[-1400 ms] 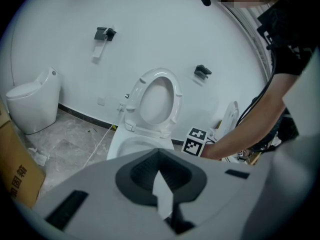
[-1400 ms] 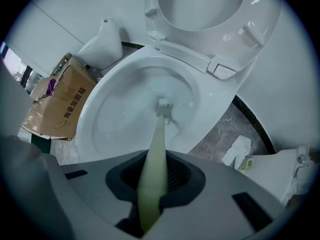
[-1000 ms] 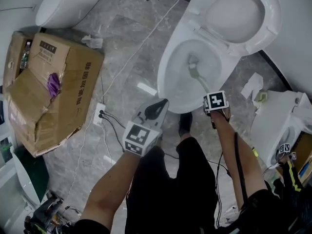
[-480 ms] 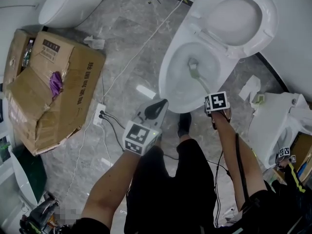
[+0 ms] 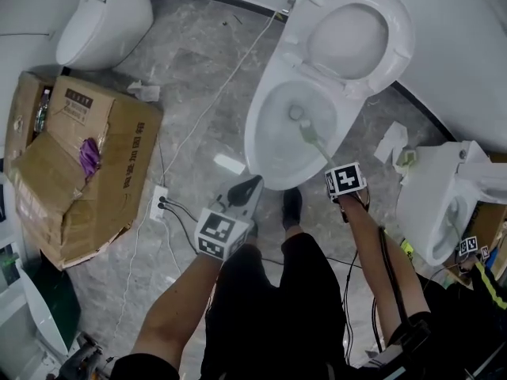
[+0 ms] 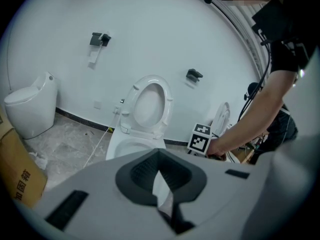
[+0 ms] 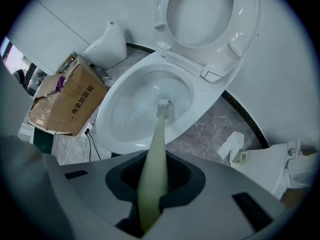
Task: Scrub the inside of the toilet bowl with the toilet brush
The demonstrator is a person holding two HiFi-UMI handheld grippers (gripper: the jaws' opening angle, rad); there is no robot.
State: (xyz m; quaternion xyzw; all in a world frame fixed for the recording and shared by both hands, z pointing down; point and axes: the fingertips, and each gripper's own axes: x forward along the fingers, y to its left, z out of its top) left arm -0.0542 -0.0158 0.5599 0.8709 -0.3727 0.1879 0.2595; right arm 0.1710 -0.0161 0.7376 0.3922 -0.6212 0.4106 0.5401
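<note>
The white toilet bowl (image 5: 265,145) stands with its seat and lid (image 5: 348,42) raised. My right gripper (image 5: 334,169) hovers over the bowl's near right rim, shut on the pale green handle of the toilet brush (image 5: 317,142). In the right gripper view the handle (image 7: 155,149) runs from the right gripper (image 7: 152,184) down to the brush head (image 7: 165,109), which is inside the bowl (image 7: 120,134) near the drain. My left gripper (image 5: 247,185) is held by the bowl's front left, shut and empty. In the left gripper view the left gripper (image 6: 162,184) faces the toilet (image 6: 132,146).
A torn cardboard box (image 5: 79,165) lies at left, with a power strip and cables (image 5: 162,200) beside it. Another white fixture (image 5: 103,10) stands top left and a second toilet (image 5: 444,196) at right. Paper scraps (image 5: 388,142) lie on the grey floor. The person's shoe (image 5: 291,206) is against the bowl's front.
The head view has shifted, so everything sits lower left in frame. The brush head has slid slightly from the drain toward the bowl's near right side. The left gripper holds its place.
</note>
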